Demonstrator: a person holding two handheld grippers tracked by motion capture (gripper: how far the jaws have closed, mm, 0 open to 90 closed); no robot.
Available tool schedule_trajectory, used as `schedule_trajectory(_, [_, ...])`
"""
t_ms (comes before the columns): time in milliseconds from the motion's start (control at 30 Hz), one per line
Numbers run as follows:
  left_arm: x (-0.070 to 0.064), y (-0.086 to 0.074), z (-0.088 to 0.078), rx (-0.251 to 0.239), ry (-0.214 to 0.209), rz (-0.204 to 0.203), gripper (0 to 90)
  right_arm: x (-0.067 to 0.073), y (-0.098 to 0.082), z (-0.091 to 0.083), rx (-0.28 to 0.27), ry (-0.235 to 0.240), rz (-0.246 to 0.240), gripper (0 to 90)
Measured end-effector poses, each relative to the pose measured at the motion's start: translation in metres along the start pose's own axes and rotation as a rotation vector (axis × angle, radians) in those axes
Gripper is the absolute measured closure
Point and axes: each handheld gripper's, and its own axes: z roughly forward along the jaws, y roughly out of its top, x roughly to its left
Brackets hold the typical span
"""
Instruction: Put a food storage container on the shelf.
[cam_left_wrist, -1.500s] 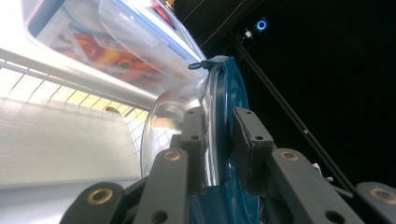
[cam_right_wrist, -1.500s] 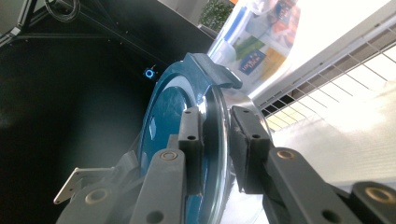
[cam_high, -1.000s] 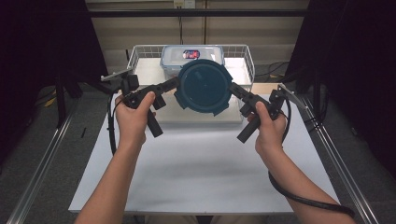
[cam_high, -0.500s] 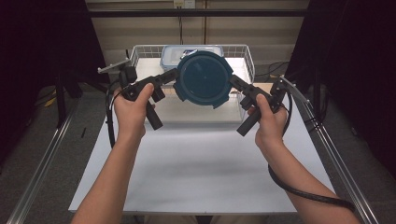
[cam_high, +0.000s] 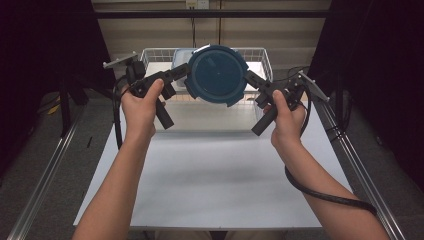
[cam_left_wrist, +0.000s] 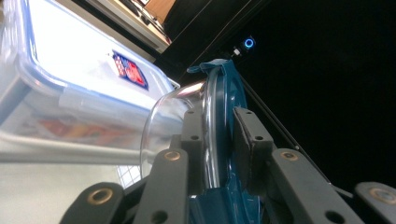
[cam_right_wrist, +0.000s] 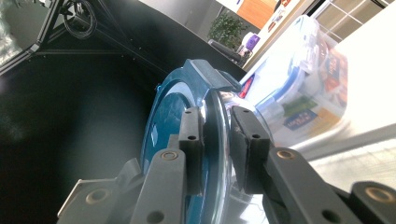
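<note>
Bowl (cam_high: 218, 75), glass with blue lid: tilted on edge, clear of the surface (cam_high: 210, 175), rim clamped between left tongs (cam_high: 181, 74) and right tongs (cam_high: 251, 80). Step: two-handed carry. Next: level it, then lower. Just beyond: basket (cam_high: 265, 60) holding box (cam_left_wrist: 84, 88), crowding the set-down spot.

We see a dark teal lid (cam_high: 217, 75) on a clear glass bowl (cam_left_wrist: 170, 112). Both the left hand-held gripper (cam_high: 186, 71) and the right hand-held gripper (cam_high: 248, 76) are black. At twelve o'clock, a white wire basket (cam_high: 261, 55) carries a clear box (cam_left_wrist: 70, 88) with a pale blue rim and a red-and-blue label (cam_left_wrist: 130, 70). The surface (cam_high: 210, 175) is white.
</note>
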Motion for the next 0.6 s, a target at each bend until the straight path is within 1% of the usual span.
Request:
schedule_trajectory(100, [0.001,0.006,0.003,0.005,-0.005,0.011,75.4,0.001,0.004,0.005,-0.005,0.001,-0.005,75.6])
schedule_trajectory(200, [0.002,0.01,0.006,-0.002,-0.009,0.002,75.4,0.003,0.009,0.01,-0.013,0.001,-0.011,75.6])
schedule_trajectory(233, [0.003,0.011,0.007,-0.007,-0.008,-0.004,75.5,0.003,0.009,0.012,-0.01,0.001,-0.006,75.6])
schedule_trajectory(267, [0.004,0.013,0.008,-0.008,-0.009,0.001,75.5,0.003,0.011,0.013,-0.013,0.0,-0.006,75.6])
schedule_trajectory(333, [0.004,0.015,0.009,-0.011,-0.006,-0.002,75.5,0.003,0.012,0.017,-0.015,-0.001,-0.011,75.6])
schedule_trajectory(367, [0.005,0.017,0.009,-0.016,-0.008,-0.004,75.4,0.003,0.013,0.019,-0.017,0.0,-0.008,75.6])
schedule_trajectory(433, [0.006,0.02,0.009,-0.011,-0.01,-0.005,75.5,0.004,0.015,0.023,-0.018,0.004,0.002,75.6])
schedule_trajectory(467, [0.006,0.022,0.01,-0.013,-0.007,-0.005,75.5,0.004,0.015,0.025,-0.019,0.004,-0.007,75.6])
schedule_trajectory(600, [0.009,0.027,0.011,-0.022,-0.004,-0.009,75.4,0.005,0.017,0.033,-0.023,0.009,-0.007,75.7])
